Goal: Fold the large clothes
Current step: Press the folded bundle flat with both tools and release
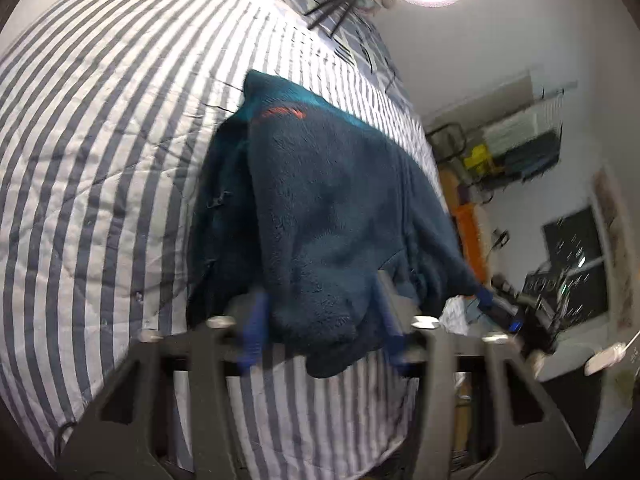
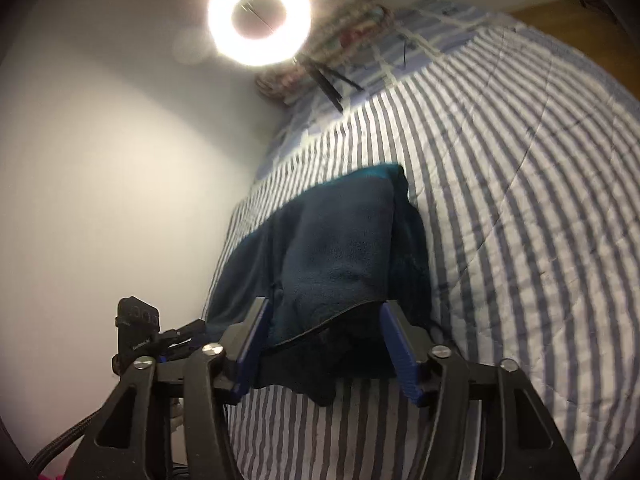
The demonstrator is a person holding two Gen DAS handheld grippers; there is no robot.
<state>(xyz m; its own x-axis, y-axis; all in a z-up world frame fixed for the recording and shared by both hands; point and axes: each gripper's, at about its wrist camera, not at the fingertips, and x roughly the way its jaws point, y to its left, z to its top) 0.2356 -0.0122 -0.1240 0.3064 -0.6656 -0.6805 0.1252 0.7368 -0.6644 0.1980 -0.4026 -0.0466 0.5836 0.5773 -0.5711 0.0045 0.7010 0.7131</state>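
A dark teal fleece jacket [image 1: 320,200] with an orange mark near its collar lies in a folded heap on the striped quilt [image 1: 100,160]. In the left wrist view its near edge bulges between the blue pads [image 1: 254,324] of my left gripper [image 1: 322,320], whose jaws stand apart around the fold without squeezing it. The right wrist view shows the jacket [image 2: 340,240] from the other side. My right gripper [image 2: 326,340] stands wide around its dark hem, its pads [image 2: 400,348] beside the cloth and not pressing it.
The striped quilt [image 2: 520,200] covers the whole bed. A ring light [image 2: 260,14] on tripod legs [image 2: 330,84] stands at the head, beside a checked pillow [image 2: 424,36]. A white wall [image 2: 120,180] runs along one side. Shelves [image 1: 520,144] and a dark window [image 1: 576,256] lie beyond the bed.
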